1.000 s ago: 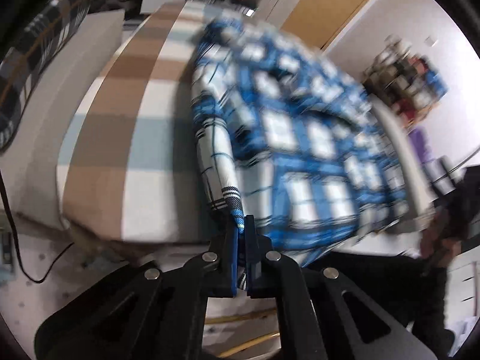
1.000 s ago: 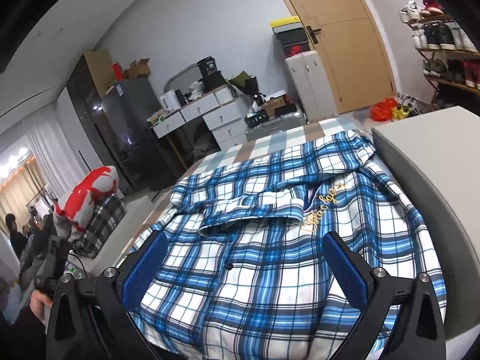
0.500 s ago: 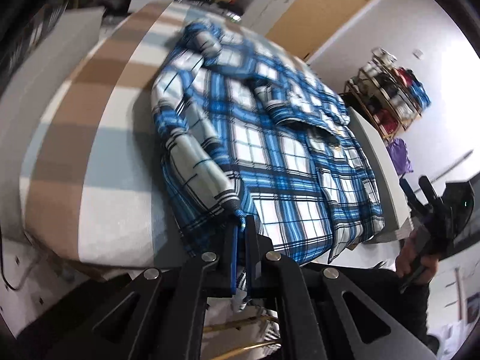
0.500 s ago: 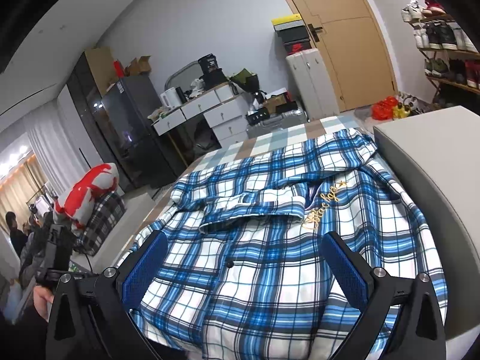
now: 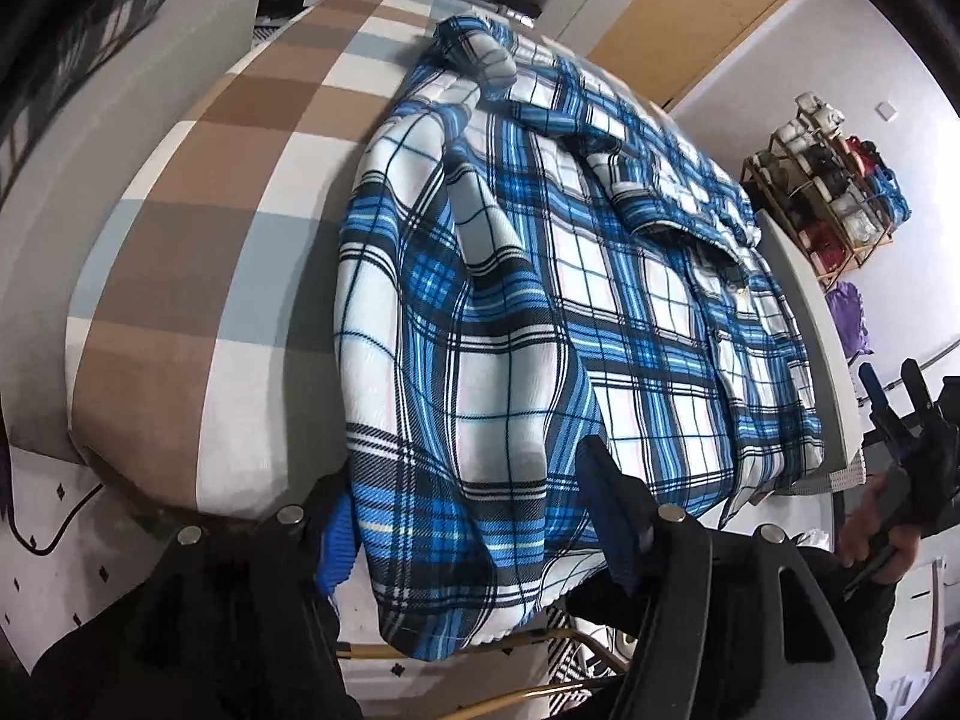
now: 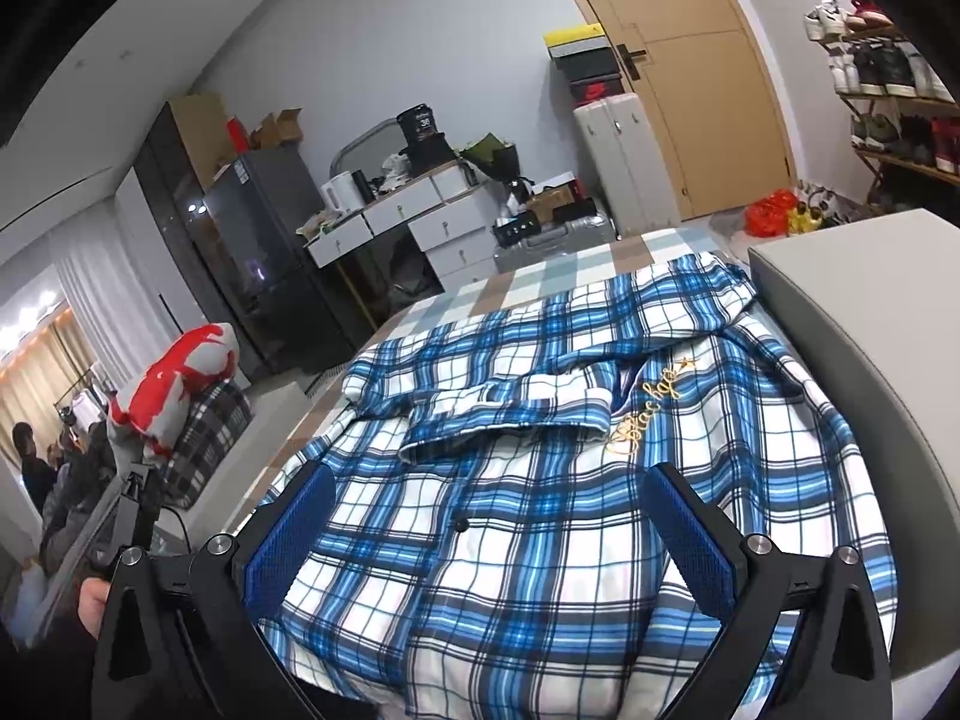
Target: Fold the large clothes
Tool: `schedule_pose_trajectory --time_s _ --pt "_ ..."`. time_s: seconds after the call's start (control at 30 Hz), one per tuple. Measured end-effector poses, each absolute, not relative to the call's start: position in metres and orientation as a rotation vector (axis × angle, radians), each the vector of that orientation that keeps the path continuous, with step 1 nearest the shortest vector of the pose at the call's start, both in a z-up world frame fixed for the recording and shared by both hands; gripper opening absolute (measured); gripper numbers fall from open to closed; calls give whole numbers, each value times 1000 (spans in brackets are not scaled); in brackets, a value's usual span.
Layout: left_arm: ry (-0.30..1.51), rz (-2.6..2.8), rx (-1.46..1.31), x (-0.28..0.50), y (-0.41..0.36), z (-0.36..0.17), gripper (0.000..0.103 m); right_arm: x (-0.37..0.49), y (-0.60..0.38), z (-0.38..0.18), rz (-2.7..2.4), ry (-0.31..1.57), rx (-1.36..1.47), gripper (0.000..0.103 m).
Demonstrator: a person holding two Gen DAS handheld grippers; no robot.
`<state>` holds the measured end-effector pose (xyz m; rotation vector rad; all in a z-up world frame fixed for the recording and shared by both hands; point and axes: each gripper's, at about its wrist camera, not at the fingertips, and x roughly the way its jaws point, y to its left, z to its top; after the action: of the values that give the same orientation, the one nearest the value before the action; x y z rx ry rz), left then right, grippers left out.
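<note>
Two hand-held grippers frame our blue plaid shirt (image 5: 576, 300), spread on the checked bed (image 5: 198, 228). We let the left hand-held gripper (image 5: 480, 516) finish opening so the folded sleeve edge at lower centre settles flat; cloth lies between its jaws, unpinched. Our right hand-held gripper (image 6: 498, 534) hangs released over the hem, the shirt filling the frame's centre beyond it.

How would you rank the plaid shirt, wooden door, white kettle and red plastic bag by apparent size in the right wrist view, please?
1. plaid shirt, nearest the camera
2. wooden door
3. red plastic bag
4. white kettle; close to the bag, so unsure.
</note>
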<state>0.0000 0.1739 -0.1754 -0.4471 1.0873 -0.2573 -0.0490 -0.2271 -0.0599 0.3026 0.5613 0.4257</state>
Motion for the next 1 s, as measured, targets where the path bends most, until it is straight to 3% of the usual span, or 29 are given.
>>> schedule_pose_trajectory --time_s 0.03,0.1,0.27,0.6,0.83,1.0 --pt "1090 -265 -448 0 174 -176 27 -49 -227 -60 426 561 305 103" --pt "1103 -268 -428 2 172 -176 2 -49 -231 -59 426 556 317 103" --pt "1068 -339 -501 1 180 -164 1 -47 -264 -63 411 634 405 103" --pt "840 -571 -545 11 182 -112 1 -55 -334 -102 248 1037 301 103" --pt "850 -587 -575 22 189 -139 1 -47 -331 -125 197 1122 276 102" --pt "860 -617 -643 18 198 -139 1 -58 -299 -115 208 1115 -21 102"
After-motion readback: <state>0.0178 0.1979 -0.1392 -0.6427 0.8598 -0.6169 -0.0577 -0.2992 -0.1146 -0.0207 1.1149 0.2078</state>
